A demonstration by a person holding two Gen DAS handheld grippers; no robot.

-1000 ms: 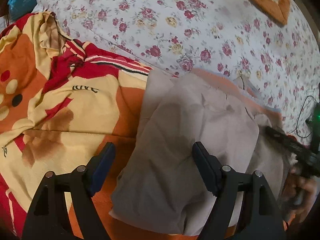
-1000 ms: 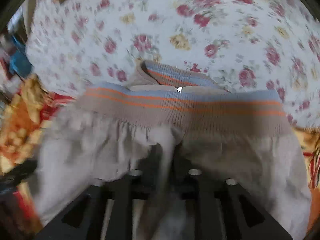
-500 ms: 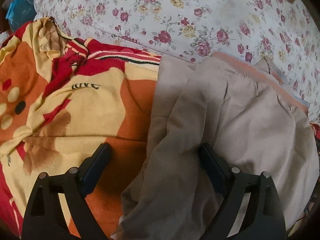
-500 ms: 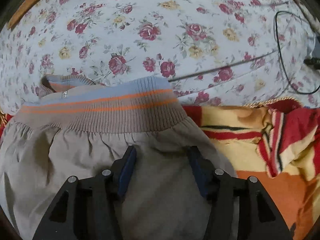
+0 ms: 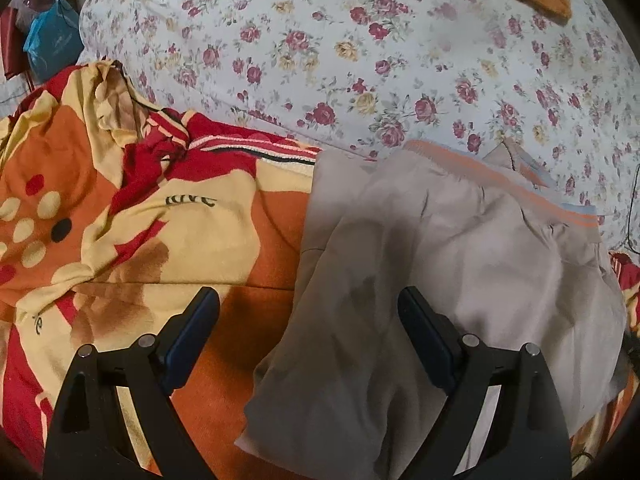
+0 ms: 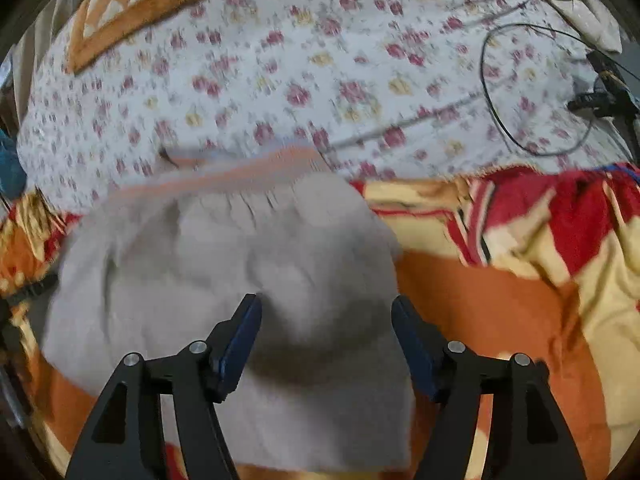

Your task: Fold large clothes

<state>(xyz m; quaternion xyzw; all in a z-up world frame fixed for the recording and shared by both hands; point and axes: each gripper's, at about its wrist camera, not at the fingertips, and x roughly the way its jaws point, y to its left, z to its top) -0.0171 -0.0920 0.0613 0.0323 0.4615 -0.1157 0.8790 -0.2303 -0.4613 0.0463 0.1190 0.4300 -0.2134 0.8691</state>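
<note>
Fold laid: both the left claw (image 5: 308,336) and right claw (image 6: 326,338), just widening, gape empty above the folded trousers (image 5: 460,280); next, smoothing or another fold.

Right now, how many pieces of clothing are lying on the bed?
1: the beige trousers with a striped waistband, folded on the orange blanket beside the floral sheet. More could be hidden in the blanket's folds or out of frame.
</note>
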